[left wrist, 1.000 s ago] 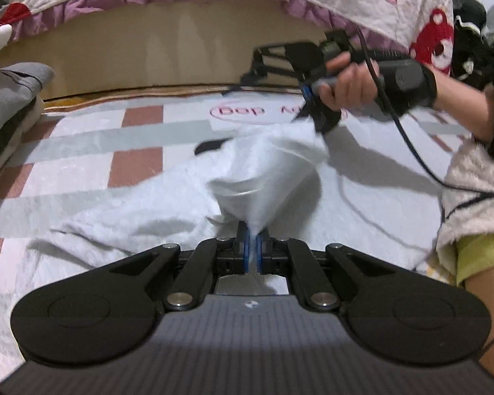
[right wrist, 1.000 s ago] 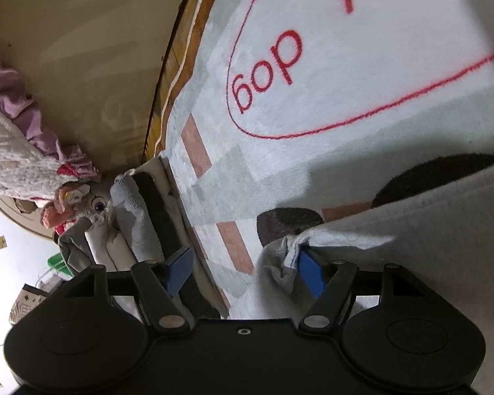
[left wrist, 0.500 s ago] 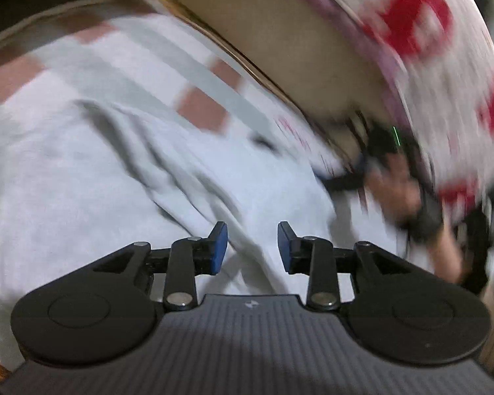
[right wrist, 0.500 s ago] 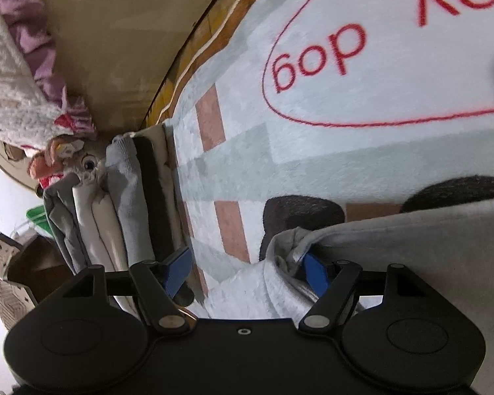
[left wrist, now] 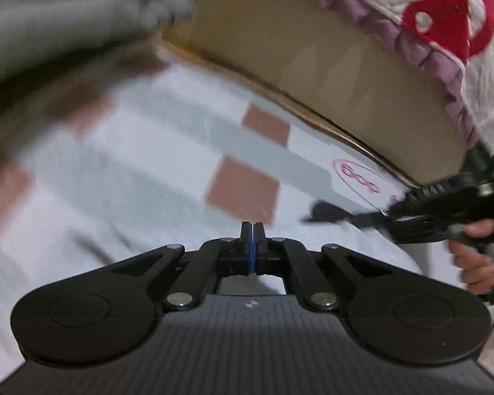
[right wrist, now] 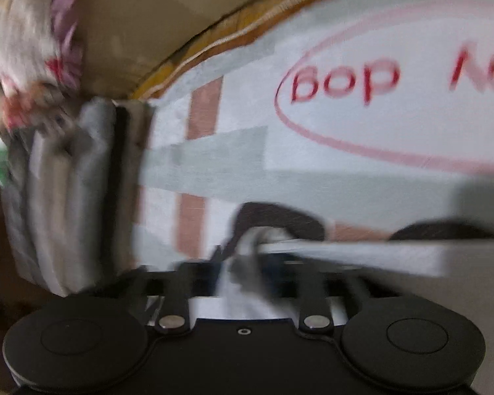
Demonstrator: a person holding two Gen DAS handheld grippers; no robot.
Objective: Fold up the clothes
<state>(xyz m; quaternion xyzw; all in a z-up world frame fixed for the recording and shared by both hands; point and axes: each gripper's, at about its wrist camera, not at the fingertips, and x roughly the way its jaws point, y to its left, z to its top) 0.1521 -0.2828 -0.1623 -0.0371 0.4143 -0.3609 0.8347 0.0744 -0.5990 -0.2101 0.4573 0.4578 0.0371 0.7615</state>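
two claws at one edge of a pale garment

we see the left gripper (left wrist: 252,230) with its blue pads pressed flat together. the light grey garment (left wrist: 92,230) runs under and past the tips, but no cloth shows between the pads, so we cannot tell whether any fabric is pinched there. the garment lies spread on the patterned mat (left wrist: 168,131) on the floor, in front of the bed base (left wrist: 345,75).

the right gripper (right wrist: 247,265) is blurred by motion. a bunched corner of the garment rises right where its fingers meet, and we cannot tell whether the claw is clamped on it or standing apart. from the left view, the right hand (left wrist: 474,256) holds its tool low at the garment's far edge.

we judge that both tools work the edge nearest the bed so a fold can be carried across flat. from the right view the cloth's near edge runs as a long straight line toward the right, so its long axis seems to lie roughly along the bed base; its other end is out of view.

a stack of folded clothes (right wrist: 72,191) sits at the left end of the mat.
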